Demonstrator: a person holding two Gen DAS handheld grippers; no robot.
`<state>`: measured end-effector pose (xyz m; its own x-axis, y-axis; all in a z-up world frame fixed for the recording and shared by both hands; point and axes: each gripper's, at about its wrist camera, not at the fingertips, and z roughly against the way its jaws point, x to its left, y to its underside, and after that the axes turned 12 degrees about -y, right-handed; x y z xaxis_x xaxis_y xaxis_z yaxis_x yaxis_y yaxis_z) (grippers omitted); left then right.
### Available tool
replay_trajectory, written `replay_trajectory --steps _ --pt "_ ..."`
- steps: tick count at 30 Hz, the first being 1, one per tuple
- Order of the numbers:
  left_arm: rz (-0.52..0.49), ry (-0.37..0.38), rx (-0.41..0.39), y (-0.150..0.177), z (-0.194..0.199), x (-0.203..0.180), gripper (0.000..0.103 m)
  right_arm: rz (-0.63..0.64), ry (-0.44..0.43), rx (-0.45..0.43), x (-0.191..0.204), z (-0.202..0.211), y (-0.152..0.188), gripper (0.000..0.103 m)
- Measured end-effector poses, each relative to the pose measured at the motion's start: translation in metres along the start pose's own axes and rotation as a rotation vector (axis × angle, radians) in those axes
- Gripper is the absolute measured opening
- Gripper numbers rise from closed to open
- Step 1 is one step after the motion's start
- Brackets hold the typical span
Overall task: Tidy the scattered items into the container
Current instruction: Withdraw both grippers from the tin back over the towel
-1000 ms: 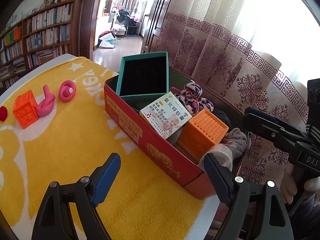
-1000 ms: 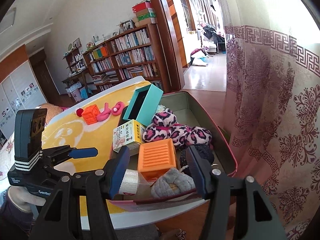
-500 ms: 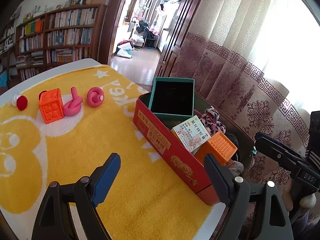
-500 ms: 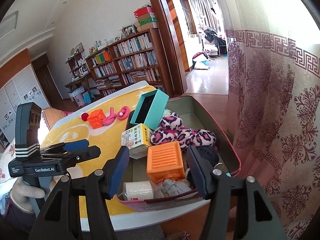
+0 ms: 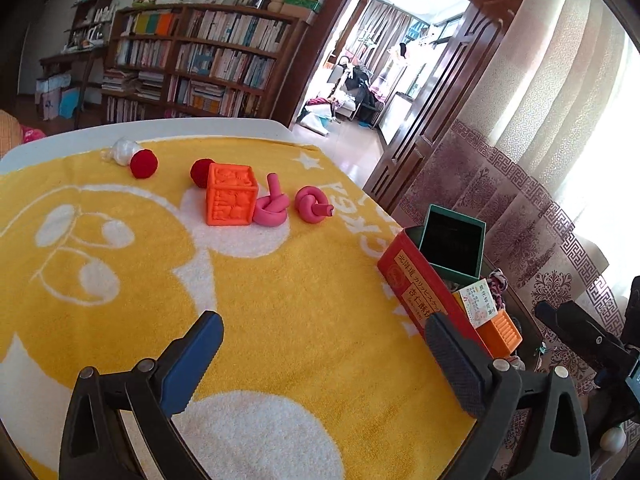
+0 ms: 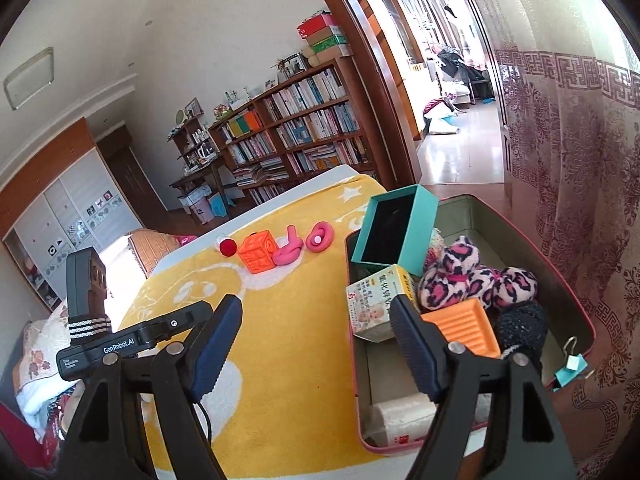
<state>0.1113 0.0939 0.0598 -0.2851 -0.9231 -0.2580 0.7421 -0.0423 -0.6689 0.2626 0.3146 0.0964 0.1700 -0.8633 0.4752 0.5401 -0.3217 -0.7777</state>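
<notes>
A red tin container (image 5: 424,286) (image 6: 568,280) stands at the table's right edge, holding a teal box (image 6: 394,230), a medicine carton (image 6: 378,300), an orange ribbed block (image 6: 464,330), leopard plush balls (image 6: 476,276) and a tape roll (image 6: 400,420). On the yellow towel (image 5: 280,320) far from it lie an orange cube (image 5: 231,199) (image 6: 256,256), two pink knots (image 5: 272,208) (image 5: 313,204), two red balls (image 5: 144,164) (image 5: 199,172) and a white object (image 5: 124,151). My left gripper (image 5: 320,364) is open and empty above the towel. My right gripper (image 6: 316,344) is open and empty by the container's near left corner.
The white table edge (image 5: 160,128) runs behind the towel. A patterned curtain (image 6: 580,160) hangs close behind the container. Bookshelves (image 5: 200,68) and a doorway (image 5: 360,80) lie beyond. The left gripper's body (image 6: 92,320) shows in the right wrist view.
The left gripper has swung left, away from the container, toward the scattered toys. The right gripper has shifted left over the container's near left corner. Both stayed open.
</notes>
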Motion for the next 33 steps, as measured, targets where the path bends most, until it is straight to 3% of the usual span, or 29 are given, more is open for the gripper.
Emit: replay_trajectory --steps 9,22,33 --pt "0.071 -0.041 -0.016 -0.002 0.005 0.046 0.102 0.045 -0.064 0.070 0.037 -0.063 -0.006 0.080" --pt "0.167 -0.147 -0.060 -0.022 0.020 0.120 0.102 -0.032 -0.019 0.146 0.041 -0.162 -0.016 0.080" --pt "0.191 -0.219 -0.051 -0.041 0.010 0.158 0.102 -0.030 0.039 0.193 0.044 -0.238 -0.026 0.080"
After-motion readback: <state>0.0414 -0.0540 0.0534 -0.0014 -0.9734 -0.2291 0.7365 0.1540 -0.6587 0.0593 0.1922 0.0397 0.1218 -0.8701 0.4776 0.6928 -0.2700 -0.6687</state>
